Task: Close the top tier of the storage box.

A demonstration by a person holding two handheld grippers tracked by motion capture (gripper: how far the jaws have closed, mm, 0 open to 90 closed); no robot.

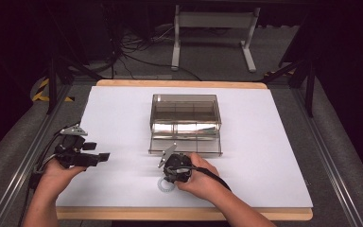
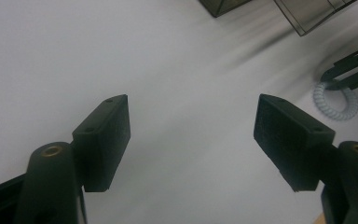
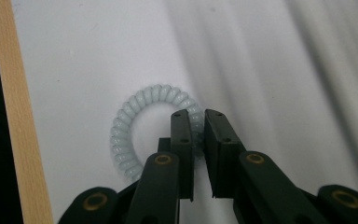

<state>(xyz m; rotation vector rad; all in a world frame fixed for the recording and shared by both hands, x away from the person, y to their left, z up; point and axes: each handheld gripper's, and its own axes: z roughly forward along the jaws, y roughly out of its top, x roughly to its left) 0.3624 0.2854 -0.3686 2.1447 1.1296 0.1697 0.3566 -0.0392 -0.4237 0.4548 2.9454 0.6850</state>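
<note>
Pale-blue coiled hair tie (image 3: pixel 135 135), lower centre: soft, light, springy. My right tongs (image 3: pixel 196 122) pinch its right-hand coil; left tongs (image 2: pixel 191 135) stand apart, empty.

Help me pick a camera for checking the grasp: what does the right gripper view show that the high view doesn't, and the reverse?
Right gripper view alone: the right gripper with its jaws pinched on the rim of the pale coiled hair tie, one jaw inside the ring. High view alone: the clear plastic box, the left gripper, both forearms. Shared: the hair tie, the white table with its wooden edge.
</note>
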